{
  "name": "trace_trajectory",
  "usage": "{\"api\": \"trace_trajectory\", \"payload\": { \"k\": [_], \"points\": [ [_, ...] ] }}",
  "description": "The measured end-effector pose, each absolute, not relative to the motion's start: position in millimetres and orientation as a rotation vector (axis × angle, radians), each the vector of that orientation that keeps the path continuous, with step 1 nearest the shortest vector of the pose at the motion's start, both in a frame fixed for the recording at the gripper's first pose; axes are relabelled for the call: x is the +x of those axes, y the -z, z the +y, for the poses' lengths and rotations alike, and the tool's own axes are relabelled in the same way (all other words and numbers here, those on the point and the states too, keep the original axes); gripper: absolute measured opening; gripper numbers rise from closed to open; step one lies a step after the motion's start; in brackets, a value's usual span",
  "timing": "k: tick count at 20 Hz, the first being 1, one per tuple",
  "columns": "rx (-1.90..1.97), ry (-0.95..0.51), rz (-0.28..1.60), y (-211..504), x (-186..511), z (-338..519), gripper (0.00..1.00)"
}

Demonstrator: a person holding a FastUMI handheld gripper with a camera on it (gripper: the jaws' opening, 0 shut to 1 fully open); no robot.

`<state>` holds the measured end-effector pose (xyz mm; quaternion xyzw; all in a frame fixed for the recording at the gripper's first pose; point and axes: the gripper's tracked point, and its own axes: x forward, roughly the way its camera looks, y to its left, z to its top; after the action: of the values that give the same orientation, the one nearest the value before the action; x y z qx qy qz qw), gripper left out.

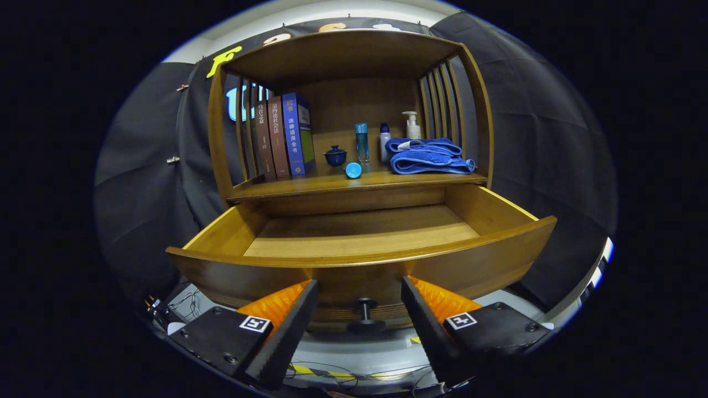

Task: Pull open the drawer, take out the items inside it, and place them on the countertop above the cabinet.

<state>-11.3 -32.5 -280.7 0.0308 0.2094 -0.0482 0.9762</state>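
Drawer (359,243) pulled fully out of cabinet, its visible floor bare, near front strip hidden behind front panel. Countertop (310,185) left to right: books (282,135) at left end, small dark lidded cup (335,156), blue round cap (353,170) near front edge, clear blue bottle (362,141), white bottle (385,141), pump bottle (411,125), folded blue towel (428,156) at right end. Gripper (359,301) released, fingers spread wide either side of drawer knob (365,316), touching nothing. Judgement: items likely already up top, task near done. Next: check the hidden front strip, else back off.
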Motion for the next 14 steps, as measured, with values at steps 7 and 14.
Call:
{"api": "trace_trajectory", "payload": {
  "k": [7, 14],
  "points": [
    [0.081, 0.093, 0.429, 285, 51, -37, 0.99],
    [0.066, 0.095, 0.423, 291, 102, -41, 0.99]
  ]
}}
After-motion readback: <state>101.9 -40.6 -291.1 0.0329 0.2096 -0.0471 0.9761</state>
